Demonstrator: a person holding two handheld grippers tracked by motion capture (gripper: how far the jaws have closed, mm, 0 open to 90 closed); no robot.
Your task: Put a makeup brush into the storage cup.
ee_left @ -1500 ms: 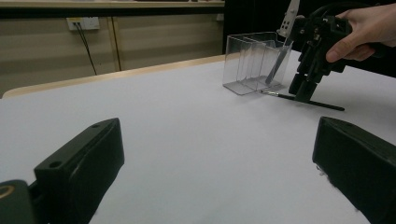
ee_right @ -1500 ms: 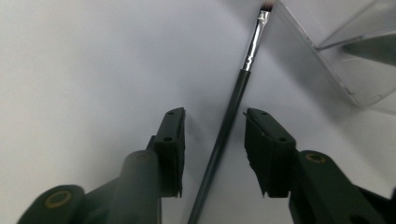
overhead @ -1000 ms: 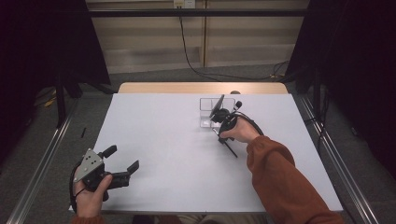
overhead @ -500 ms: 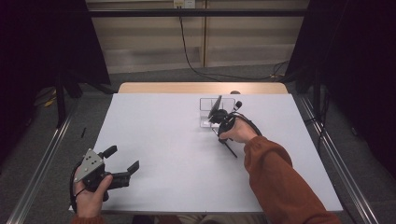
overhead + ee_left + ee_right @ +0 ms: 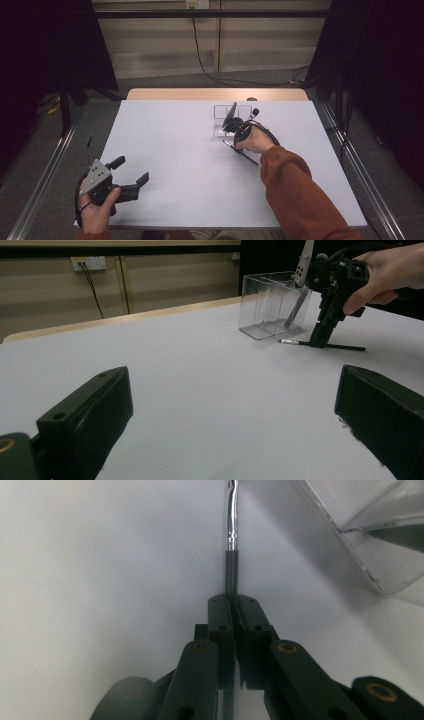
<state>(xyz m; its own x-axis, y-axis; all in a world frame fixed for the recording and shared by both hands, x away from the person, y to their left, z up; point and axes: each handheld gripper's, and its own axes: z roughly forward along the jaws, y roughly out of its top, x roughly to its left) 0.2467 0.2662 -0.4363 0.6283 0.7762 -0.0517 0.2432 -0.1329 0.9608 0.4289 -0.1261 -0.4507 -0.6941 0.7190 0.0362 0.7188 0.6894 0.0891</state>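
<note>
One brush [image 5: 231, 575] between right gripper [image 5: 233, 602] pads

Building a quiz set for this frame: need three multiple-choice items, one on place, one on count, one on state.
1. Where does the clear organizer stand?
A. far side of the table
B. near edge
C. on the floor

2. How many tools stand inside it?
A. none
B. one
C. three

3. What are the right tongs doing?
A. gaping open
B. shut on the thin brush
C. shut on the organizer

Answers: A, the high view shows it near the far edge; B, one grey tool leans inside; B, the right gripper view shows the jaws clamped on the handle.
</note>
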